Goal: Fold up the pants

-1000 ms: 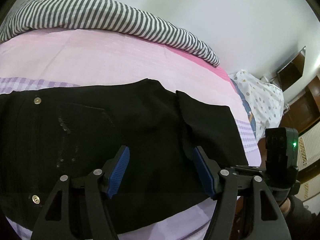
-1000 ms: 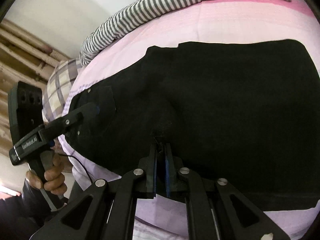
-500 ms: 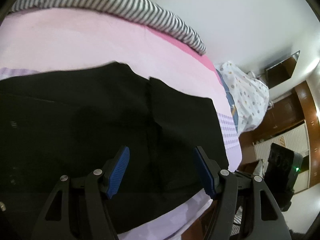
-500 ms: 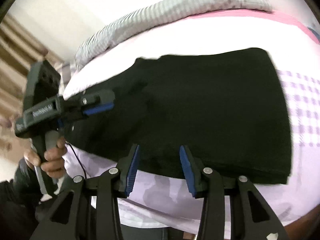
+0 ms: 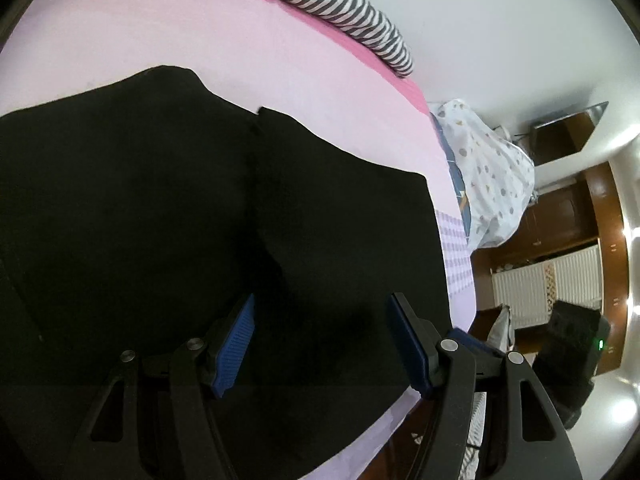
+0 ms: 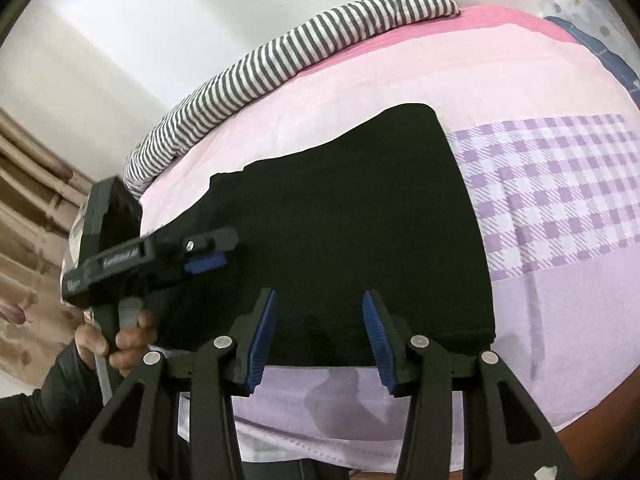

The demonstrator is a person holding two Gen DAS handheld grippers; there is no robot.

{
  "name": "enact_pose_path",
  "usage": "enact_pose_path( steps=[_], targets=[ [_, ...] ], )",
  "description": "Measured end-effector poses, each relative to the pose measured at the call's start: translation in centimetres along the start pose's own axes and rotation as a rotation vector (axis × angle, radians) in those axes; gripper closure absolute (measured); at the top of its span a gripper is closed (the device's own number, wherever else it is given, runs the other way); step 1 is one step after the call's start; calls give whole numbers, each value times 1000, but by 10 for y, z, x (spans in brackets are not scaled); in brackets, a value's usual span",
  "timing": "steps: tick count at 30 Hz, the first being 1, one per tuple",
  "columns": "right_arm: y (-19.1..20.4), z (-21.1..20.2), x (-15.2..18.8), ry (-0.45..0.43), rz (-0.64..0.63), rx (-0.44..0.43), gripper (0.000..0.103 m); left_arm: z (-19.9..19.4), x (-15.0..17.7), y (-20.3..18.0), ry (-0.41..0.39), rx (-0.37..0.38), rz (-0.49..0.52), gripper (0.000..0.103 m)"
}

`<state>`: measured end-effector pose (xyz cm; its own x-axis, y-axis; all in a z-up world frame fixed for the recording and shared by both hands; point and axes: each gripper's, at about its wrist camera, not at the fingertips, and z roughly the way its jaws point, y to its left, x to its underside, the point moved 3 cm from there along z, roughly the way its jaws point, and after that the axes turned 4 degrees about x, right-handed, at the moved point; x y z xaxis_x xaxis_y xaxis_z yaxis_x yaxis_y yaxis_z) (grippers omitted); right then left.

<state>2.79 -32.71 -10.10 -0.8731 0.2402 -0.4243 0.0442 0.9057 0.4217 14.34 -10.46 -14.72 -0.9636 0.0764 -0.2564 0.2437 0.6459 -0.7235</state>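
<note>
The black pants (image 5: pixel 180 208) lie folded flat on the bed, also seen in the right wrist view (image 6: pixel 352 216). A fold edge runs across their middle in the left wrist view. My left gripper (image 5: pixel 320 340) is open and empty, hovering low over the pants near their front edge; it also shows in the right wrist view (image 6: pixel 208 258) at the pants' left side. My right gripper (image 6: pixel 318 340) is open and empty, just off the front edge of the pants. Its body shows in the left wrist view (image 5: pixel 576 344) at the far right.
The bed has a pink sheet (image 5: pixel 208 36) and a purple checked part (image 6: pixel 560 176). A striped pillow (image 6: pixel 288 56) lies along the far edge by the white wall. A dotted white cover (image 5: pixel 492 184) and wooden furniture (image 5: pixel 568 208) stand beyond the bed's right end.
My right gripper was shut on the pants a second ago; it has opened, let go and drawn back. My left gripper stayed open and swung right along the pants.
</note>
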Motion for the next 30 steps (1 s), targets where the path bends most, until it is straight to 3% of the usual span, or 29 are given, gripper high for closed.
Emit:
enact_pose_path(
  steps=[2,3,4,5,9,17,24,26,30],
  targets=[
    [-3,2,-1,-1,6,4,60,-1,6,-2,0,-3,29,42],
    [-4,4,-2,-1,10,3,60,0,8,-1,-2,-18,33,57],
    [-6,5,-2,1,13,2,60,2,10,0,9,-37,32,79],
    [-8,6,-2,1,15,3,60,5,10,3,19,-50,21,86],
    [-9,9,-3,-2,16,9,60,3,8,4,7,-30,-17,94],
    [-13,15,-3,-1,6,32,55,-3,20,4,-5,-106,18,95],
    [-9,31,2,31,-14,111,56,-6,16,9,10,-79,-33,87],
    [-4,34,2,29,-36,146,55,-14,20,8,-13,-129,-8,85],
    [11,46,0,34,-82,182,55,-39,34,7,-89,-310,106,80]
  ],
)
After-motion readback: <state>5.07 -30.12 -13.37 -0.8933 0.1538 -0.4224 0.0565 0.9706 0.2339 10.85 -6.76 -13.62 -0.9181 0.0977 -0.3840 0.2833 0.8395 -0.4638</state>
